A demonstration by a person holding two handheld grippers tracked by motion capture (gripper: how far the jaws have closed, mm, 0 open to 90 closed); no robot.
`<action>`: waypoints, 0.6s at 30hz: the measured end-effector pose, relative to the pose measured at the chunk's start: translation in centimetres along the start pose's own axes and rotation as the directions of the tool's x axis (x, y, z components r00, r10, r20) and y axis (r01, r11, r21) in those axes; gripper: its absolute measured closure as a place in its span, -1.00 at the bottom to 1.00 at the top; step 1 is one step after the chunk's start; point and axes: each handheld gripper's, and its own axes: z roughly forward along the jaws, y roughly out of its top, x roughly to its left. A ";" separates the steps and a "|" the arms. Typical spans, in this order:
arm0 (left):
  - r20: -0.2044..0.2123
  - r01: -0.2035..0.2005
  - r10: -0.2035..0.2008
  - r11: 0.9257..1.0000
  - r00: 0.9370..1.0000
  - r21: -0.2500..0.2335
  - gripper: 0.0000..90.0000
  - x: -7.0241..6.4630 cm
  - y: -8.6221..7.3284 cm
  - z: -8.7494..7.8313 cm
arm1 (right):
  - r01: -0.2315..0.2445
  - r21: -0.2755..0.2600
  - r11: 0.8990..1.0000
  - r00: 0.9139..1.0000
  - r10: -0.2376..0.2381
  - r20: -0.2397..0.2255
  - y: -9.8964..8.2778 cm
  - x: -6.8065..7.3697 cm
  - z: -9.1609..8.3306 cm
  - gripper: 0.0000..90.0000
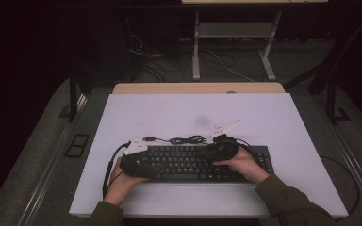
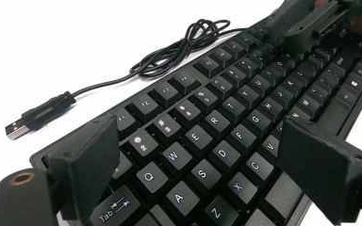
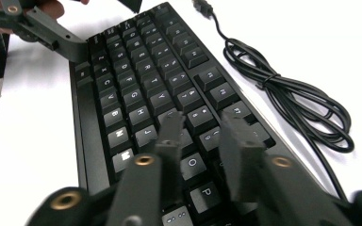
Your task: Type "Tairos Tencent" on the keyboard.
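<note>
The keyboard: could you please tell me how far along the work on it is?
Done: the keyboard lies flat on the white table, its cable coiled behind, USB plug free. In hand: the left tool spans the Q-A end, jaws wide; the right tool hovers over O and P, jaws slightly apart. Remaining: neither visibly grips or presses anything yet.

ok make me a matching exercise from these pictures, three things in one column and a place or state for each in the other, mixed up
Things:
1. black keyboard
2. thin black USB cable
3. left gripper

Places or states:
A. loosely coiled on the white board, beyond the keys
B. jaws wide apart, straddling the end by the Tab key
C. lying flat on the white board, near the person

Pairs: 1-C, 2-A, 3-B
</note>
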 end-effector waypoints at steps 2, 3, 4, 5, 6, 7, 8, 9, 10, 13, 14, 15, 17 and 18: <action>0.004 -0.001 0.001 1.000 1.000 0.002 -0.69 0.0 0.0 0.0 | -0.009 -0.005 1.000 1.000 0.009 0.002 0.0 0.0 0.0 0.36; 0.005 -0.002 0.002 1.000 1.000 0.002 -0.68 0.0 0.0 0.0 | -0.012 -0.007 1.000 1.000 0.012 0.005 0.0 0.0 0.0 0.32; 0.007 -0.002 0.002 1.000 1.000 0.003 -0.68 0.0 0.0 0.0 | -0.010 -0.008 1.000 1.000 0.010 0.004 0.0 -0.1 0.0 0.27; 0.011 -0.002 0.002 1.000 1.000 0.003 -0.67 0.0 0.0 0.0 | -0.008 -0.011 1.000 1.000 0.008 0.006 0.0 -0.1 -0.1 0.21; 0.013 -0.003 0.003 1.000 1.000 0.002 -0.65 0.0 0.0 0.0 | -0.008 -0.014 1.000 1.000 0.008 0.010 0.0 0.0 -0.1 0.17; 0.013 -0.003 0.003 1.000 1.000 0.002 -0.63 0.1 0.0 -0.1 | -0.008 -0.016 1.000 1.000 0.008 0.011 0.0 0.0 -0.1 0.13; 0.015 -0.003 0.003 1.000 1.000 0.000 -0.61 0.1 -0.1 -0.1 | -0.008 -0.017 1.000 1.000 0.008 0.012 0.0 0.0 -0.1 0.08; 0.016 -0.004 0.004 1.000 1.000 -0.001 -0.58 0.1 -0.1 -0.2 | -0.009 -0.017 1.000 1.000 0.009 0.015 0.0 0.0 -0.1 0.03; 0.018 -0.003 0.003 1.000 1.000 -0.002 -0.55 0.1 -0.1 -0.2 | -0.008 -0.017 1.000 1.000 0.008 0.019 0.0 0.0 -0.1 -0.02; 0.022 -0.004 0.004 1.000 1.000 -0.002 -0.44 0.3 -0.2 -0.4 | -0.011 -0.024 1.000 0.999 0.011 0.033 0.0 -0.1 -0.1 -0.13; 0.025 -0.007 0.007 1.000 1.000 0.001 -0.40 0.3 -0.2 -0.5 | -0.012 -0.025 1.000 0.999 0.012 0.039 0.0 -0.1 -0.1 -0.15; 0.026 -0.005 0.005 1.000 1.000 -0.002 -0.35 0.3 -0.3 -0.5 | -0.012 -0.027 1.000 0.999 0.013 0.043 0.0 -0.1 -0.1 -0.17; 0.028 -0.002 0.002 1.000 1.000 0.000 -0.26 0.4 -0.3 -0.6 | -0.015 -0.028 1.000 0.999 0.016 0.047 -0.1 -0.1 -0.1 -0.19; 0.029 -0.003 0.003 1.000 1.000 0.002 -0.21 0.4 -0.3 -0.7 | -0.016 -0.028 0.999 0.999 0.017 0.051 -0.1 -0.1 -0.1 -0.20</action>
